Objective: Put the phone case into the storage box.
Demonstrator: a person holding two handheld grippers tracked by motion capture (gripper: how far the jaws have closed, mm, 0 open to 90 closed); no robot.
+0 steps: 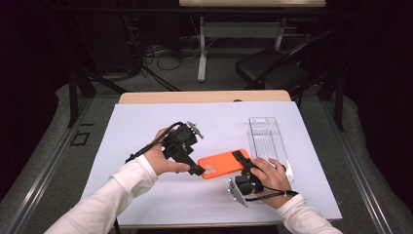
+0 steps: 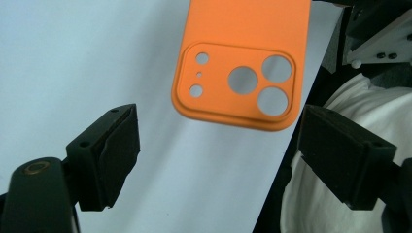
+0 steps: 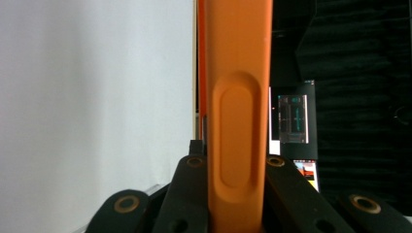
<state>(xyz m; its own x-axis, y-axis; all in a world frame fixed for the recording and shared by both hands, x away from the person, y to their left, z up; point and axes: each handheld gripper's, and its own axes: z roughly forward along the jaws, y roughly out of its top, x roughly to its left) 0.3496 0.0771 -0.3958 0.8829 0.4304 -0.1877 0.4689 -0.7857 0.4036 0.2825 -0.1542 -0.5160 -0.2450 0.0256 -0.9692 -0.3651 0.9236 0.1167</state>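
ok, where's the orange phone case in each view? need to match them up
High view: orange phone case at centre, between the left gripper and right gripper.
Left gripper view: top centre, camera-cutout end facing the open jaws.
Right gripper view: centre, edge-on, clamped between the jaws.
Shared landmark: the white table mat.

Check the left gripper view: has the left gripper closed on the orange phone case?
No. The left gripper has its jaws wide apart, and the orange phone case hangs beyond them, untouched.
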